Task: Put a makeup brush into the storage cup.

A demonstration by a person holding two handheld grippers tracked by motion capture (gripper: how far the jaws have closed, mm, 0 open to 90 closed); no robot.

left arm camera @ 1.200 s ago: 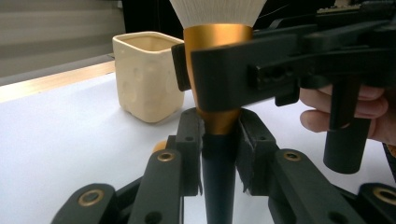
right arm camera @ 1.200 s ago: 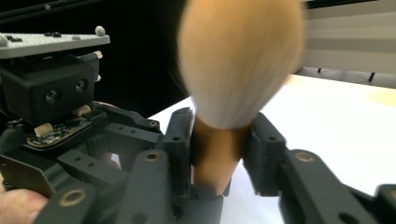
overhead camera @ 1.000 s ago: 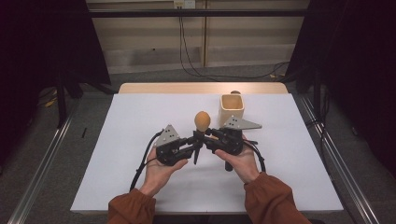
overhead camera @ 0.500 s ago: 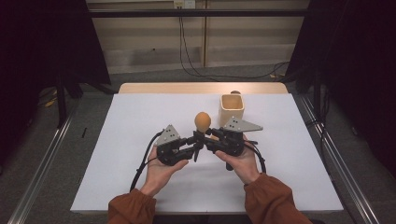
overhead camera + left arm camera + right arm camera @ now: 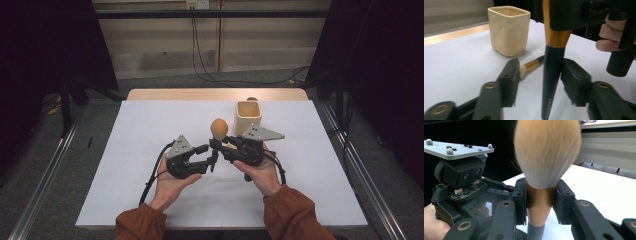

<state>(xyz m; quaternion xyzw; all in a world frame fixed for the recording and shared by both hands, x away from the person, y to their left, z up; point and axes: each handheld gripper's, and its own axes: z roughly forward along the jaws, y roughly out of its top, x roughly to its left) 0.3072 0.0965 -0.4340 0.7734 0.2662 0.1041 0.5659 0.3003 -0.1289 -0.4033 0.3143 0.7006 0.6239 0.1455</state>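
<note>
With the left gripper (image 5: 540,82) just opened off the handle, only the right gripper (image 5: 541,200) clamps the makeup brush (image 5: 218,131), which could probably tilt short of the cup (image 5: 248,114) by the table's far edge.

Your sleeves are rust-orange. Each black hand-held gripper (image 5: 207,156) has a grey triangular plate with screws and a black cable behind it.

Bright table, dark surroundings; close foregrounds blurred.
</note>
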